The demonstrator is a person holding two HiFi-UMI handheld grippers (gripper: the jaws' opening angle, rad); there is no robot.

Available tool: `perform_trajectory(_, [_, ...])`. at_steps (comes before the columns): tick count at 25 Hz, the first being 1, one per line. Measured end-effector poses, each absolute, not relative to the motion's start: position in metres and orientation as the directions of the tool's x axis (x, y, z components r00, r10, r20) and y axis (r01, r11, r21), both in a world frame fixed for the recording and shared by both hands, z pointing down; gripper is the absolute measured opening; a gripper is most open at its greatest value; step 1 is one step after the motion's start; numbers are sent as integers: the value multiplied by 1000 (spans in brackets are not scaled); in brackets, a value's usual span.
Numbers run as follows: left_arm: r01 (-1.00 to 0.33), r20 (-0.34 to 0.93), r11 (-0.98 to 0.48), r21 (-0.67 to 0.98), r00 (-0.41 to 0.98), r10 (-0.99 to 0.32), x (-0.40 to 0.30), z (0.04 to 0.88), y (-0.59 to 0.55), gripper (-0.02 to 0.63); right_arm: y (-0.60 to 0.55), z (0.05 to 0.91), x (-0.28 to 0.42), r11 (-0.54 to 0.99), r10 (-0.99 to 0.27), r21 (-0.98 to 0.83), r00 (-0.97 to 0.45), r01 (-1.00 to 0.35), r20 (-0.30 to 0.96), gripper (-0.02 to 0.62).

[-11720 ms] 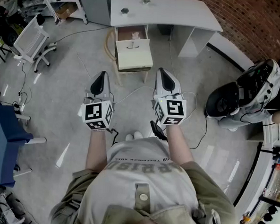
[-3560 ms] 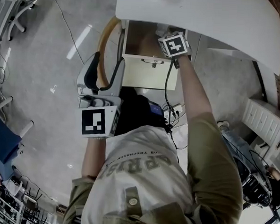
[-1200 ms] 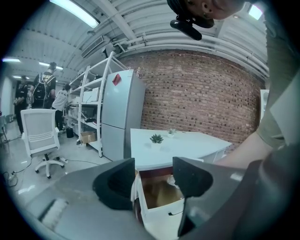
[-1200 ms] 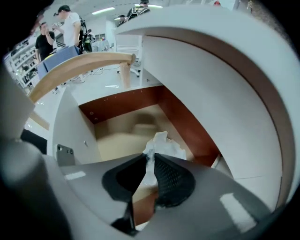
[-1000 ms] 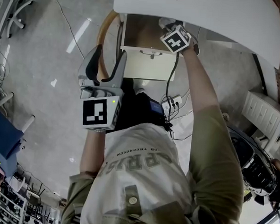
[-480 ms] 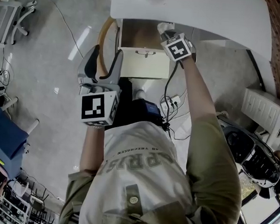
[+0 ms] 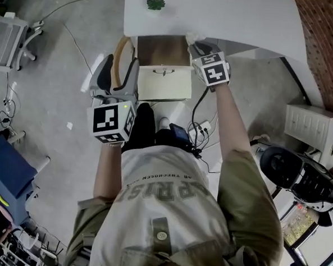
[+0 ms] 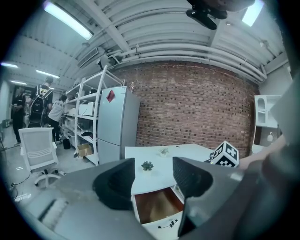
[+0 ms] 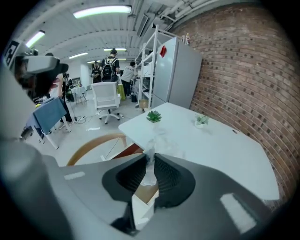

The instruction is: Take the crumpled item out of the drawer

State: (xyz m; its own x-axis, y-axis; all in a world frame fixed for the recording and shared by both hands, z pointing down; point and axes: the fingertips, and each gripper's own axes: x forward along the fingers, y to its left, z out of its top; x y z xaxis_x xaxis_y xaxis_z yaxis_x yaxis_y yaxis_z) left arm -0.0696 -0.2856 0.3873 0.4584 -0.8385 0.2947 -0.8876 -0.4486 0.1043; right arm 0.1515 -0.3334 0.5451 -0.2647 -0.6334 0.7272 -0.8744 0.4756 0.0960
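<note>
Crumpled translucent wrapper [image 9: 150, 143], whitish and plastic-looking, is pinched between the two dark jaws of the right gripper [image 9: 150, 164]. The jaws are clamped on its lower part, and its loose upper part sticks up past the fingertips. In the head view the wrapper [image 7: 193, 37] is seen just beyond the right gripper [image 7: 197, 45]. It overlaps the front edge of the white desk [image 7: 230, 18], above the right rear corner of the open drawer [image 7: 164, 85]. It is held outside the drawer and touches neither the drawer nor the desk top.

The drawer is pulled out from under the desk. Its brown wooden inside is exposed, and a small dark handle is fixed on its pale front panel. Nothing can be made out inside it.

The left gripper [image 7: 119, 71] is held to the left of the drawer and lower in the head view, well apart from the wrapper. In the left gripper view its jaws [image 8: 152, 180] are spread wide with nothing between them, and only the desk and the drawer [image 8: 165, 225] are seen through the gap.

A small green plant [image 7: 156, 3] stands on the desk top, beyond the drawer. A curved wooden frame [image 7: 120, 52] stands beside the drawer's left side.
</note>
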Motion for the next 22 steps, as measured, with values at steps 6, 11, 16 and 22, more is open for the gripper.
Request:
perform_trajectory(6, [-883, 253, -461, 92, 468, -847, -62, 365, -285, 264, -314, 483, 160, 392, -746, 87, -261, -916, 613, 58])
perform_trajectory(11, [-877, 225, -474, 79, 479, -849, -50, 348, -279, 264, -288, 441, 166, 320, -822, 43, -255, -946, 510, 58])
perform_trajectory(16, [-878, 212, -475, 64, 477, -853, -46, 341, -270, 264, -261, 404, 167, 273, -883, 23, -241, -962, 402, 58])
perform_trajectory(22, [-884, 198, -465, 47, 464, -863, -45, 332, -259, 264, -240, 357, 157, 268, -931, 32, -250, -963, 265, 58])
